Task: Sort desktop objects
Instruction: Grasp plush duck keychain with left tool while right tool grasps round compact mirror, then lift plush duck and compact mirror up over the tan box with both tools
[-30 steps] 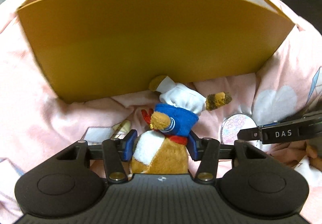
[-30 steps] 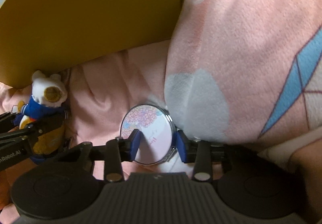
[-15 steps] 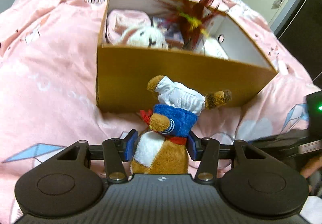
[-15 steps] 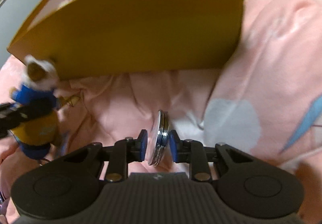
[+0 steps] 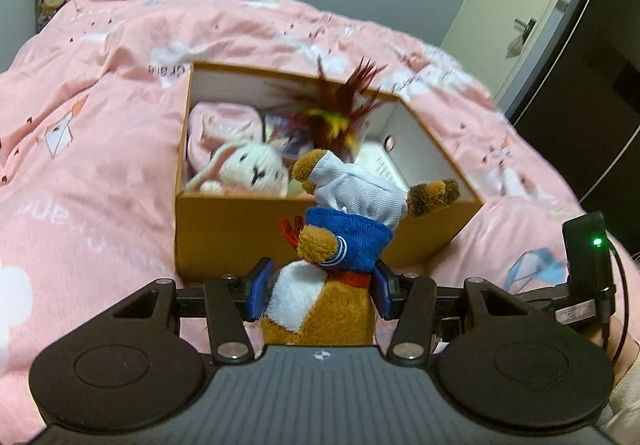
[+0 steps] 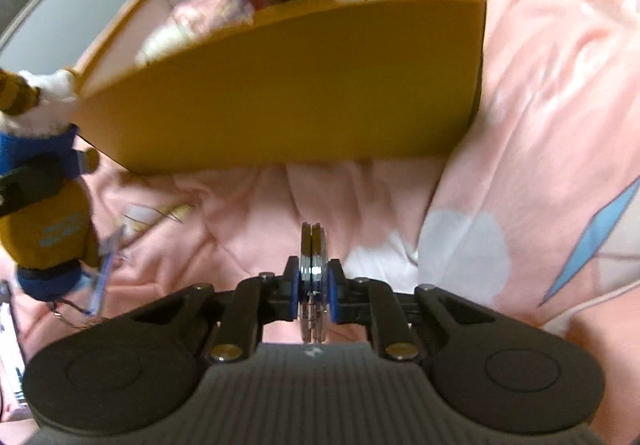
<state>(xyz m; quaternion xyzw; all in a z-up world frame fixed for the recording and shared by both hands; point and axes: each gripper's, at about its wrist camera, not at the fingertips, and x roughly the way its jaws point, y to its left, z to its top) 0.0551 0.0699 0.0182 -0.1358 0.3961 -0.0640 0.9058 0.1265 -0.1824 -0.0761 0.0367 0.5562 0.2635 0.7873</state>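
Observation:
My left gripper point(image 5: 320, 289) is shut on a brown plush toy point(image 5: 340, 245) in a blue jacket and white hat, held in the air in front of the open brown box point(image 5: 240, 233). The toy also shows at the left edge of the right wrist view point(image 6: 44, 205). My right gripper point(image 6: 313, 285) is shut on a round compact mirror point(image 6: 313, 245), held edge-on above the pink blanket, in front of the box's front wall point(image 6: 280, 105).
The box holds a white knitted rabbit point(image 5: 248, 169), a pink bundle point(image 5: 224, 125) and a red feather toy point(image 5: 336, 117). A pink blanket point(image 5: 92, 165) covers the bed. A small tag and cords point(image 6: 104, 269) lie on the blanket at left.
Both grippers have risen. The left one lifted the plush toy until the box's inside shows. The right one closed on the mirror, turned it edge-on and lifted it off the blanket.

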